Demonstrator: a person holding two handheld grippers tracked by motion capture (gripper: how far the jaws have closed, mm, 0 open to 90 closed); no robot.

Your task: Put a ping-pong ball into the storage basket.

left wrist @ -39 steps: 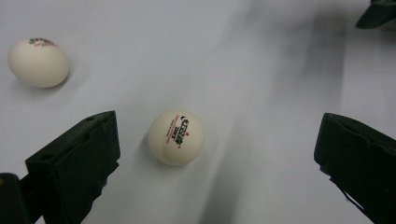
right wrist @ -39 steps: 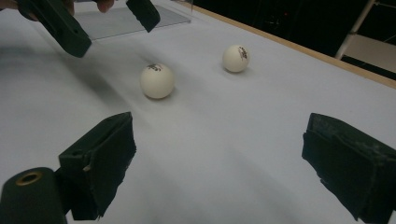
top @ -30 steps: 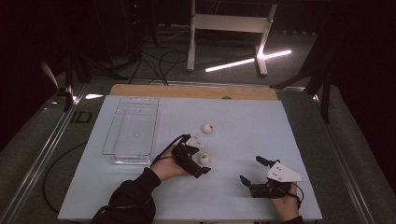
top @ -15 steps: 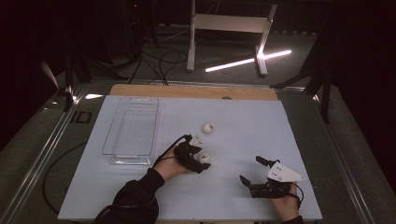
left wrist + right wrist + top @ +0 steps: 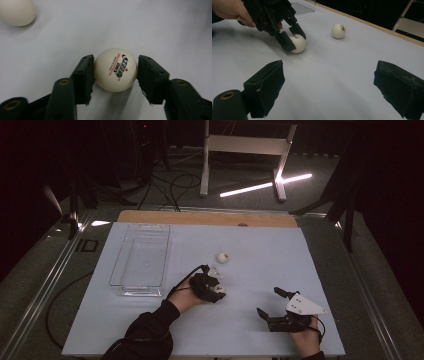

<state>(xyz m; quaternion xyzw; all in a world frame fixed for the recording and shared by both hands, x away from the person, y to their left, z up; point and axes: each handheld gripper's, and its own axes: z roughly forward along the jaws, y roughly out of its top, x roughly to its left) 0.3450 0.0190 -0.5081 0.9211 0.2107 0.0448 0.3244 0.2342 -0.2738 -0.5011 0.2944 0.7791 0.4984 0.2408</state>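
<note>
Work in hand: picking white balls off the table, most likely to put them in the clear tray [image 5: 140, 257] at the left; that goal is my reading.

Left gripper [image 5: 216, 289]: jaws have just been closing and now sit clamped on the near ball [image 5: 115, 69], one pad against each side. The ball is at table level, its shadow right under it; not lifted yet, as far as I can judge.

Near ball, place: middle of the table, slightly near of centre, right of the tray's near corner. From the right gripper view it sits between the left gripper's black fingers [image 5: 284, 41].

Far ball [image 5: 222, 257]: loose on the table just beyond the held one, apart from it, untouched.

Right gripper [image 5: 272, 306]: jaws wide apart, nothing between them, resting low at the near right of the table, well apart from both balls.

Tray: looks empty, though clear plastic makes it hard to be sure.

Done so far: grip taken on one ball. Left: lift, carry left, drop; then the far ball.

Edges: wooden strip [image 5: 207, 218] along the far side; table [image 5: 300, 260] drops off at the right and near sides.

Open room: bare surface between the held ball and the tray. The tray's wall stands up, so the ball must clear it. The far ball lies off that path.
</note>
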